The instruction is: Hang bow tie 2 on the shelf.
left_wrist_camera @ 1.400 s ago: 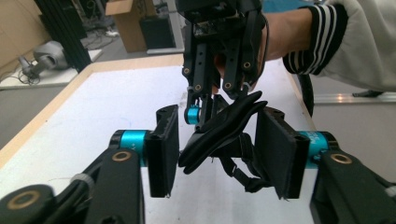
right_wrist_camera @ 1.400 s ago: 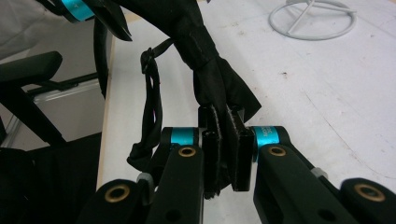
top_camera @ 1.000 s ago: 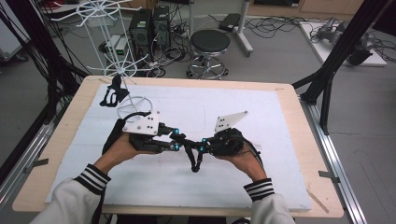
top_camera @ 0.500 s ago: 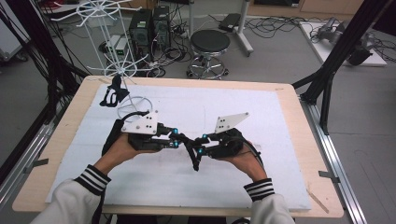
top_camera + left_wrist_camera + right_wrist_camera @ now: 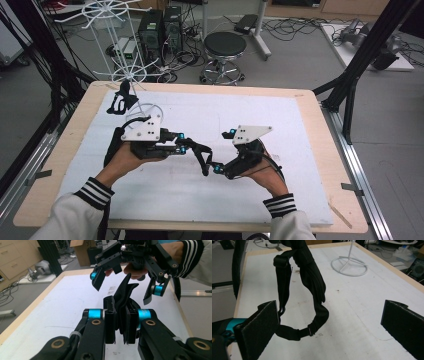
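Item: my right gripper [image 5: 216,169], jaws just spread wide, now released, where a second ago they pinched the strap. Item: my left gripper [image 5: 120,326], clenched on the black strap [image 5: 315,293], which dangles in a loop just above the white mat [image 5: 280,125]. Strap's upper end cut off in the right gripper view. Far: white wire stand [image 5: 349,265], top hidden.
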